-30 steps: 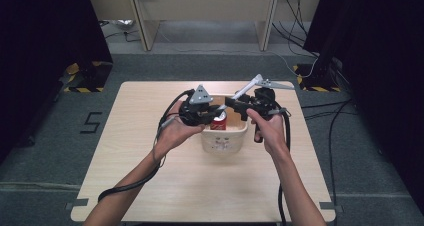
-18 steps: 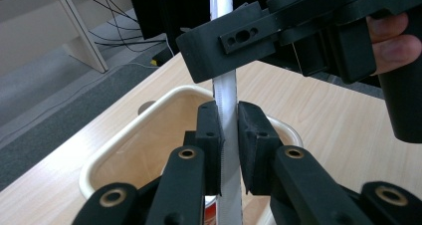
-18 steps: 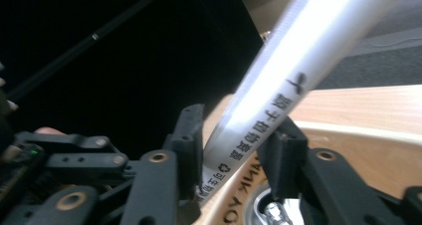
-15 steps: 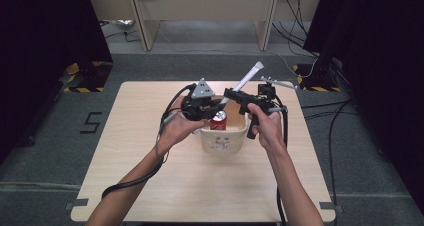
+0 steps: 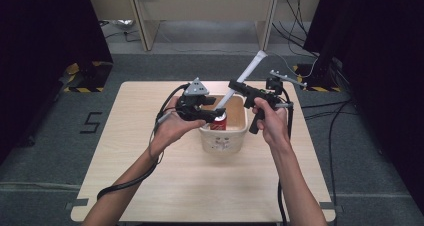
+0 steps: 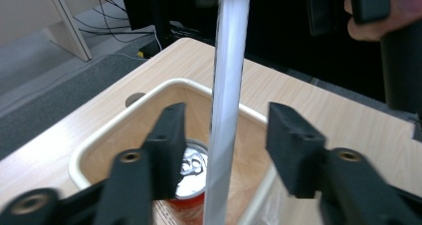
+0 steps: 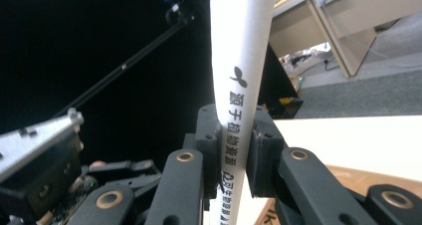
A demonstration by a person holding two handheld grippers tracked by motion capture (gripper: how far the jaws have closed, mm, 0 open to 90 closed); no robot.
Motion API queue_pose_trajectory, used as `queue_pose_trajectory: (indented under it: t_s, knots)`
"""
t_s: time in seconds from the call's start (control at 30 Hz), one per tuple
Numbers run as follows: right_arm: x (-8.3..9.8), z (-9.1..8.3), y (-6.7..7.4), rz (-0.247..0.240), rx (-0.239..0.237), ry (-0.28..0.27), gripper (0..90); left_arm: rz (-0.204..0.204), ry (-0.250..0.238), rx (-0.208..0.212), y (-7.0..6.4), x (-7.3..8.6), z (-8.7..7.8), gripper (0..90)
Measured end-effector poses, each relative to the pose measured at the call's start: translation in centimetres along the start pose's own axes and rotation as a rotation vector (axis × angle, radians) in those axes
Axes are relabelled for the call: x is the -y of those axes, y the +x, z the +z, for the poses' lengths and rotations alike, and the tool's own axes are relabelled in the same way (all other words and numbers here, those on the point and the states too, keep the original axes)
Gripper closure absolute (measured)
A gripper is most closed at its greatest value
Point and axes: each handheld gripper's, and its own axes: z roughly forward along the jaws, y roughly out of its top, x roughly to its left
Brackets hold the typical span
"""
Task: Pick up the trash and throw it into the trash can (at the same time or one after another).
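Raised since before, right gripper [image 7: 234,150] clamps the white tube [image 5: 245,77] steeper; left gripper [image 6: 224,140], seemingly empty, gapes over basket [image 5: 223,136].

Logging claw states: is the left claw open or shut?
Open: the left claw's jaws stand apart either side of the white stick, touching nothing.

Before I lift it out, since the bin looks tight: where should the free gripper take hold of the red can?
Grip the red can just under its silver top, coming straight down. It stands upright in the bin, whose walls block its sides, so only the upper part is open. The left gripper is open above it; mind the white tube.
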Motion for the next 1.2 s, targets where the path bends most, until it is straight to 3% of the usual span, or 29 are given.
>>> queue_pose_trajectory:
  t_s: [0.23,0.47,0.7,0.9,1.1,1.2]
  knots:
    - [-1.0,-1.6,-1.3,-0.004,0.055,-0.039,78.6,-0.034,0.013,0.009,0.7,1.1,-1.2,39.5]
    - [-1.4,-3.0,-2.4,-0.011,0.107,-0.046,78.6,-0.043,0.023,0.0,1.0,2.5,-2.2,37.6]
    - [-1.6,-3.9,-2.9,-0.053,0.161,-0.047,78.6,-0.059,0.026,-0.003,1.4,4.0,-3.1,36.9]
    - [-1.4,-3.7,-3.6,-0.095,0.219,-0.032,78.6,-0.071,0.048,-0.006,1.5,5.8,-3.3,36.7]
    - [-0.2,-2.3,-4.4,-0.14,0.275,0.03,78.6,-0.081,0.068,-0.014,1.6,7.7,-3.3,36.7]
    - [0.5,-1.6,-4.8,-0.139,0.284,0.059,78.6,-0.092,0.076,-0.016,1.7,8.6,-3.2,36.7]
